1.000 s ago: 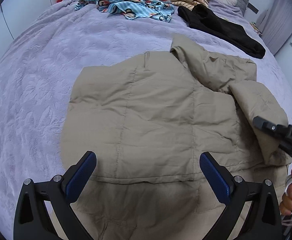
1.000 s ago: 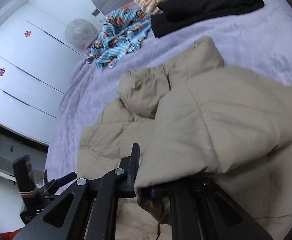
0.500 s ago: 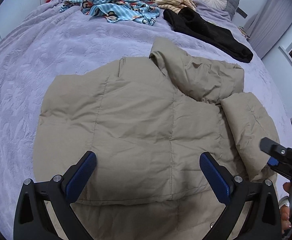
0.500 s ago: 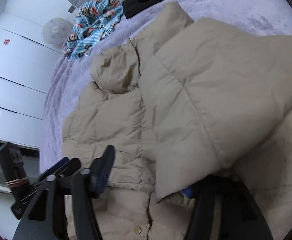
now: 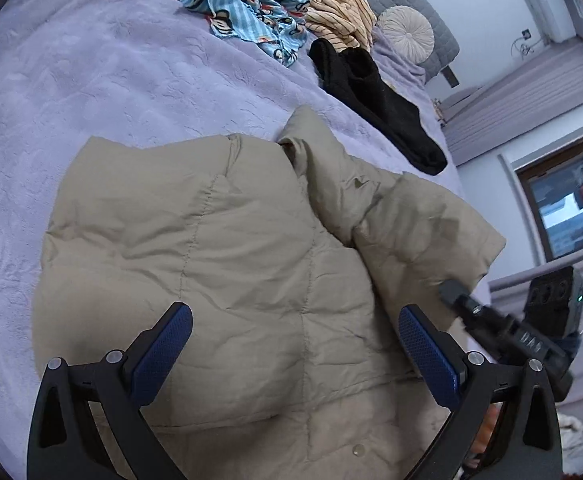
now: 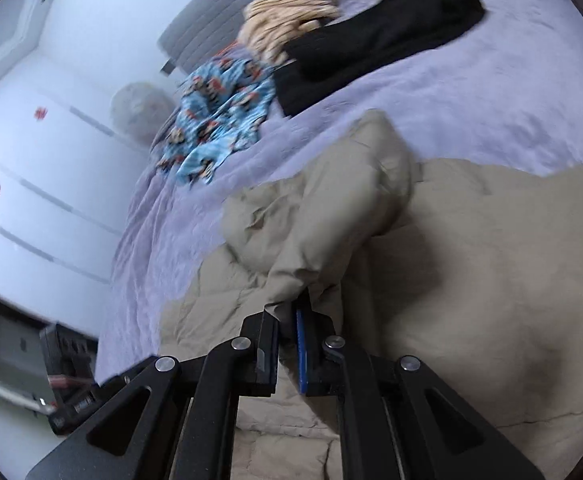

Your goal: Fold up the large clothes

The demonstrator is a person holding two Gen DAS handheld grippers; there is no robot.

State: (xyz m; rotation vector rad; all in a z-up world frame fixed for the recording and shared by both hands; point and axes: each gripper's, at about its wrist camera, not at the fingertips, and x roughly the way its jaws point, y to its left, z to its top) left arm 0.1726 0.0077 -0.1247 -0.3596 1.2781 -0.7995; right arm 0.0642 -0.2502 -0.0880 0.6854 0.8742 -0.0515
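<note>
Quilted beige puffer jacket (image 5: 227, 264) on a plush lilac bed (image 5: 91, 80)

The right gripper (image 6: 287, 332) had just closed, pinching puffy jacket fabric; the left gripper (image 5: 295, 344) hovered wide apart, empty.

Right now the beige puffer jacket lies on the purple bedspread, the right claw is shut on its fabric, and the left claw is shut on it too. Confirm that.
Not quite. The left claw is open above the beige puffer jacket, gripping nothing, as the left wrist view shows. The rest stands: the jacket lies on the purple bedspread, and the right claw is shut on its fabric.
</note>
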